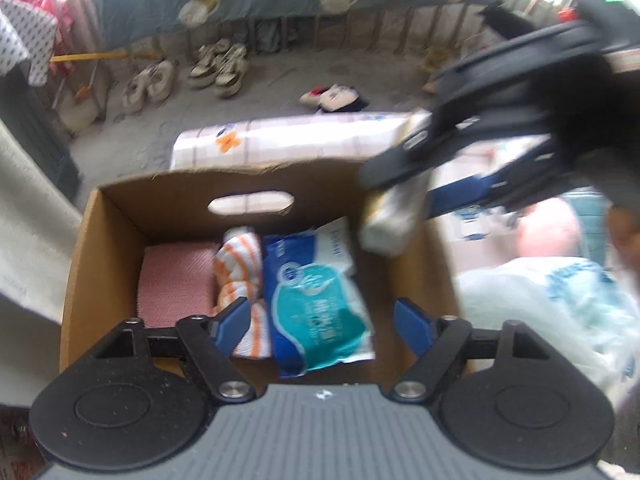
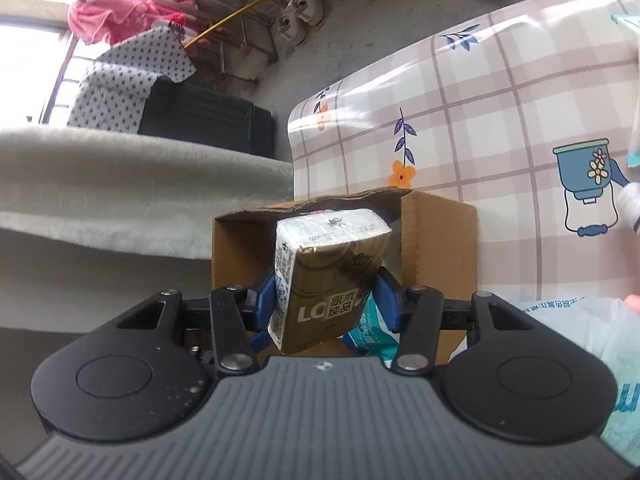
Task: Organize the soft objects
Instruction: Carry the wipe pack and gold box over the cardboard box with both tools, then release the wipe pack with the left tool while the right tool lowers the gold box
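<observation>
An open cardboard box holds a folded pink cloth, an orange-striped towel and a blue and teal tissue pack. My left gripper hangs open just over these, its blue pads apart and holding nothing. My right gripper is shut on a gold tissue pack, which it holds over the box. In the left wrist view the same gold pack hangs at the box's right rim, under the right gripper's fingers.
The box stands on a table with a checked, flowered cover. A white plastic bag lies right of the box. A white blanket is to the left, with a dark crate behind it. Shoes line the floor.
</observation>
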The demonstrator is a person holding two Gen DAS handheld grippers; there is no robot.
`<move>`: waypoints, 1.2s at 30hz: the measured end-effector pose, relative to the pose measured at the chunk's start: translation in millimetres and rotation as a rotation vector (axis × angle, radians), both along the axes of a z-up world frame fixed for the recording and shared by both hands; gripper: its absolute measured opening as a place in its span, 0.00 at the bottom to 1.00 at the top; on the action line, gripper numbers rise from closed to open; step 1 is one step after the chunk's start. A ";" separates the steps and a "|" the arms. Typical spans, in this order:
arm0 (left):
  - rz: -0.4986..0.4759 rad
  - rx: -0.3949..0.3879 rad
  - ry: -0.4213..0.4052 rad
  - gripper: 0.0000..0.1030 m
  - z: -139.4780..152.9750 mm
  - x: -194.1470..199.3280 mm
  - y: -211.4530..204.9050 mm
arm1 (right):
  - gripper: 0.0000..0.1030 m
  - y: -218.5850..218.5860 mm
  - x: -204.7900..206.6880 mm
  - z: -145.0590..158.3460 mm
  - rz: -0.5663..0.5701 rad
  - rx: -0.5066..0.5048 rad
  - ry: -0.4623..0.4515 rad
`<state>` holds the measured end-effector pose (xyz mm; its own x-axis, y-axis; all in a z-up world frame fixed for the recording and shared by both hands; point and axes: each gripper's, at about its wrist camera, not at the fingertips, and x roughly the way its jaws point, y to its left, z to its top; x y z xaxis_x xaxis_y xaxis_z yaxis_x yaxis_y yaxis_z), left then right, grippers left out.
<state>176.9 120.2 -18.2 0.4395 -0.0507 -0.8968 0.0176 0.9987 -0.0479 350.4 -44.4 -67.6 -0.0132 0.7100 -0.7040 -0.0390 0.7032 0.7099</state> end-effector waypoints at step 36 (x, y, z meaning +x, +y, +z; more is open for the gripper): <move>0.040 -0.120 -0.056 0.23 -18.3 30.4 -0.8 | 0.61 -54.2 -4.6 -9.8 -0.099 0.108 0.047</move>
<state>207.3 119.3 -36.5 0.4923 -0.1372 -0.8596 -0.0163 0.9859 -0.1667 345.9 -98.6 -77.4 0.0295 0.7813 -0.6234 0.0623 0.6211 0.7813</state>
